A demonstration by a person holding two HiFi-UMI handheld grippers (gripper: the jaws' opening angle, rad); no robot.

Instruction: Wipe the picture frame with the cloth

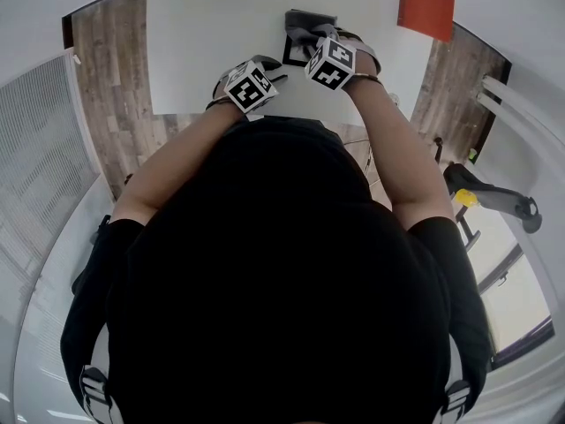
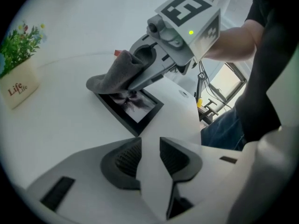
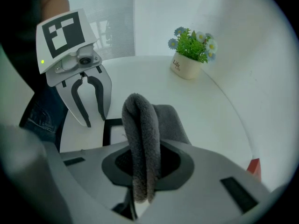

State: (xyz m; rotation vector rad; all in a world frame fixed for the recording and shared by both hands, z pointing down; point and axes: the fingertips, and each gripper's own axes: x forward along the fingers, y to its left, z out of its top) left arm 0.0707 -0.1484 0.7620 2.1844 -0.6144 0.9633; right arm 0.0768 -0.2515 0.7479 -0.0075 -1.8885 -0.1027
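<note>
Grey cloth clamped in right tool; left tool, jaws apart, views it draped across the picture frame corner.

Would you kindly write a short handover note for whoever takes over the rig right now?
The left gripper is open and empty, its fingers apart just short of the picture frame's near corner.
The right gripper is shut on the grey cloth, which hangs over the frame's far end; whether it touches is unclear.
The frame lies flat on the white table.
Done: the cloth is gripped and at the frame.
Left: wipe across the glass, probably steadying the frame with the left gripper. How much is already wiped can't be told.
</note>
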